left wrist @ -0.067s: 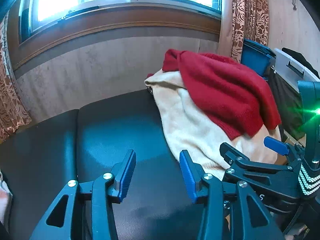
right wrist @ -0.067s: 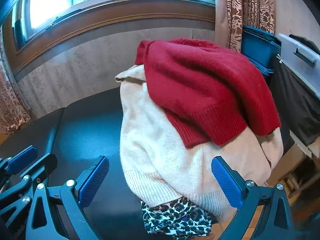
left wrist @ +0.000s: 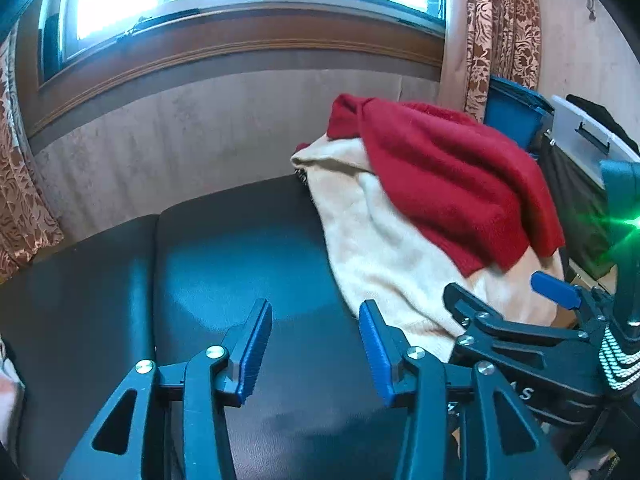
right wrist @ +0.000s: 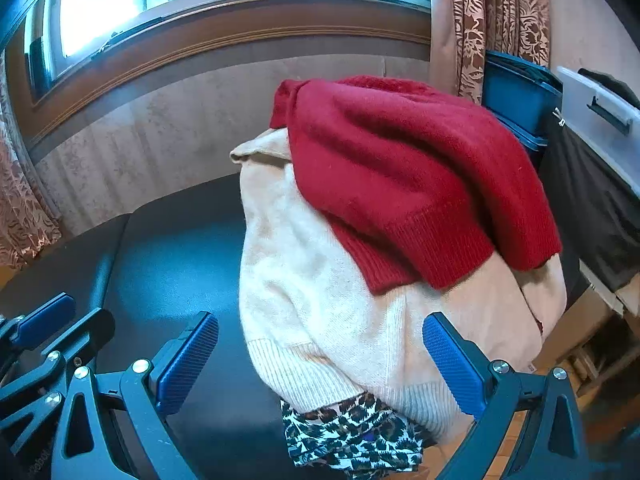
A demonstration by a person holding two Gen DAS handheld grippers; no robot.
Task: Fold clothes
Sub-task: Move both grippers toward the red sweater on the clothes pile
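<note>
Spreading across your view, the dark bench carries the pile at its right end: cream sweater, red sweater on top, leopard cloth beneath. Your right gripper gapes wide before it, empty; left gripper half-open, empty.

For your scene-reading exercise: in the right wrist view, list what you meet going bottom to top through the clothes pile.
Leopard-print garment → cream sweater → red sweater.

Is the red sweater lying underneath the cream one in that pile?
No, the red sweater is draped on top of the cream sweater, whose ribbed hem shows below it.
</note>
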